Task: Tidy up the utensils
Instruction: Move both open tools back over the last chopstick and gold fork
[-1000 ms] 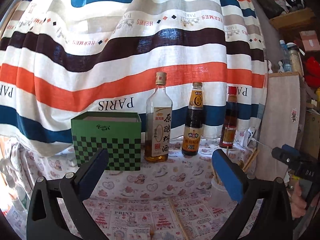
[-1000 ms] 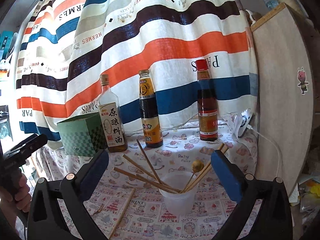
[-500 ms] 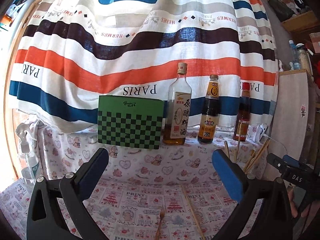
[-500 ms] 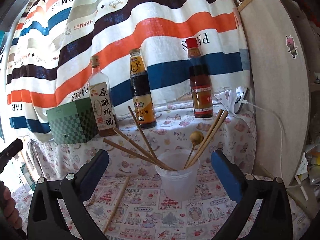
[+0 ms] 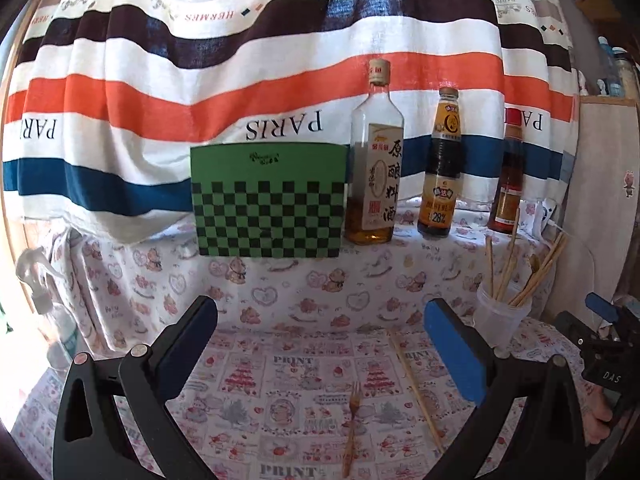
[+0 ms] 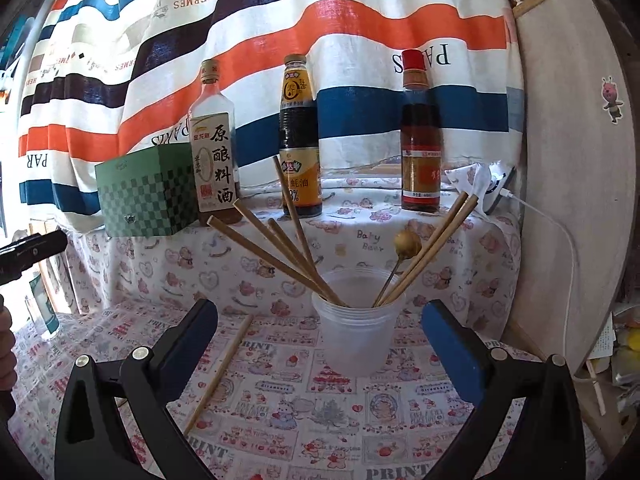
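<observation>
Both hand-held grippers, left [image 5: 320,344] and right [image 6: 320,344], hover wide open and empty above the patterned surface [image 5: 280,392]. A small fork [image 5: 352,420] and one chopstick [image 5: 416,388] lie loose just left of the clear plastic cup [image 6: 356,340], which holds chopsticks [image 6: 280,248] and a spoon [image 6: 406,244]. Both strays look light, stiff and thin, best pinched mid-shaft.
</observation>
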Demonstrator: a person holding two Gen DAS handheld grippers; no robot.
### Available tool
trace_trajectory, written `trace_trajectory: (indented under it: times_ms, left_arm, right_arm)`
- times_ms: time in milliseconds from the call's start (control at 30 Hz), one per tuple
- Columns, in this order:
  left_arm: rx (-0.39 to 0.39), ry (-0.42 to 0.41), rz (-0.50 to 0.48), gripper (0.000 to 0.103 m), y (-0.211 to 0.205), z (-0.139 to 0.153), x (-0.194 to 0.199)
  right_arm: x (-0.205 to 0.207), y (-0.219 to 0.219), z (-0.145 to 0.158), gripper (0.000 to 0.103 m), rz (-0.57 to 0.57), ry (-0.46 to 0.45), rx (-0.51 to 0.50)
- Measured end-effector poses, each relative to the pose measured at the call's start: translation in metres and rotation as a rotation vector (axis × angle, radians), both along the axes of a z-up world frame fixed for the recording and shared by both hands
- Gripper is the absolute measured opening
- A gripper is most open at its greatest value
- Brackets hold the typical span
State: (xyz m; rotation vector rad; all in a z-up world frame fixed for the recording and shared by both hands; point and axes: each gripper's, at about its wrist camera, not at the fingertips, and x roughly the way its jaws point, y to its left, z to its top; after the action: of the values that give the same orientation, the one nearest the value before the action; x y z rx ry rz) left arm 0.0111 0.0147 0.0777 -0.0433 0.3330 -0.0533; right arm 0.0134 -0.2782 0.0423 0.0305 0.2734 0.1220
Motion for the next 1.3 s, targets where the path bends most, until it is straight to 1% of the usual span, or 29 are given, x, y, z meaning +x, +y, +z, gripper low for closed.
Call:
trace_trajectory:
  times_ms: [100, 167, 200, 267, 333, 400, 467, 567, 633, 667, 700, 767, 833, 867, 900, 933, 1000, 1033, 1100, 1167, 1233, 1300]
  left_arm:
    - [0.012, 0.018, 0.015, 0.103, -0.011, -0.015, 0.004]
    - [-0.015, 0.040, -0.046, 0.103, -0.013, -0.027, 0.006]
    - [-0.032, 0.059, -0.060, 0.103, -0.013, -0.032, 0.008]
    - [-0.039, 0.086, -0.043, 0.103, -0.015, -0.041, 0.010]
    - [-0.020, 0.105, -0.030, 0.103, -0.016, -0.047, 0.012]
    - [0.001, 0.120, -0.007, 0.103, -0.015, -0.052, 0.016]
    - [0.001, 0.171, 0.010, 0.103, -0.013, -0.060, 0.023]
    - [-0.007, 0.220, 0.006, 0.103, -0.013, -0.070, 0.031]
    - [-0.021, 0.261, -0.016, 0.102, -0.014, -0.077, 0.037]
    - [-0.032, 0.267, -0.028, 0.102, -0.014, -0.079, 0.039]
    - [-0.046, 0.269, -0.030, 0.099, -0.013, -0.081, 0.040]
    - [-0.078, 0.288, -0.034, 0.092, -0.011, -0.084, 0.043]
    - [-0.108, 0.301, -0.041, 0.082, -0.009, -0.087, 0.044]
    - [-0.120, 0.305, -0.041, 0.080, -0.008, -0.088, 0.044]
    - [-0.132, 0.308, -0.043, 0.072, -0.007, -0.088, 0.045]
    - [-0.148, 0.311, -0.048, 0.060, -0.006, -0.089, 0.045]
    - [-0.180, 0.329, -0.052, 0.047, -0.003, -0.093, 0.049]
    - [-0.190, 0.337, -0.044, 0.045, -0.001, -0.095, 0.050]
    - [-0.189, 0.342, -0.020, 0.045, 0.002, -0.097, 0.051]
    - [-0.186, 0.345, -0.007, 0.045, 0.004, -0.098, 0.052]
    - [-0.213, 0.348, 0.014, 0.045, 0.011, -0.099, 0.052]
    - [-0.238, 0.360, 0.014, 0.047, 0.018, -0.098, 0.052]
  right_arm:
    - [0.004, -0.002, -0.002, 0.103, -0.011, 0.024, 0.008]
    - [0.006, -0.006, -0.002, 0.103, -0.002, 0.036, 0.040]
    - [0.005, -0.007, -0.001, 0.103, 0.010, 0.034, 0.057]
    - [0.002, -0.007, 0.002, 0.103, -0.001, 0.022, 0.051]
    - [-0.001, -0.004, 0.002, 0.103, -0.027, 0.001, 0.019]
    - [-0.001, -0.003, 0.000, 0.103, -0.041, -0.006, 0.016]
    - [0.002, -0.005, -0.003, 0.103, -0.038, 0.009, 0.049]
    - [0.009, -0.013, -0.009, 0.103, 0.000, 0.057, 0.143]
    - [0.010, -0.019, -0.012, 0.103, -0.029, 0.055, 0.178]
    - [0.009, -0.021, -0.012, 0.101, -0.057, 0.050, 0.182]
    - [0.009, -0.022, -0.012, 0.094, -0.082, 0.045, 0.176]
    - [0.010, -0.022, -0.012, 0.087, -0.103, 0.042, 0.151]
    - [0.014, -0.019, -0.013, 0.086, -0.072, 0.066, 0.136]
    - [0.016, -0.017, -0.014, 0.081, -0.049, 0.085, 0.132]
    - [0.019, -0.014, -0.016, 0.076, -0.019, 0.108, 0.124]
    - [0.021, -0.011, -0.017, 0.073, 0.008, 0.131, 0.109]
    - [0.023, -0.002, -0.020, 0.071, 0.035, 0.157, 0.065]
    - [0.023, 0.001, -0.021, 0.069, 0.043, 0.163, 0.047]
    - [0.024, 0.007, -0.024, 0.058, 0.071, 0.184, 0.027]
    - [0.027, 0.011, -0.028, 0.054, 0.114, 0.223, 0.037]
    - [0.031, 0.016, -0.034, 0.053, 0.154, 0.280, 0.051]
    - [0.033, 0.025, -0.043, 0.052, 0.151, 0.351, 0.036]
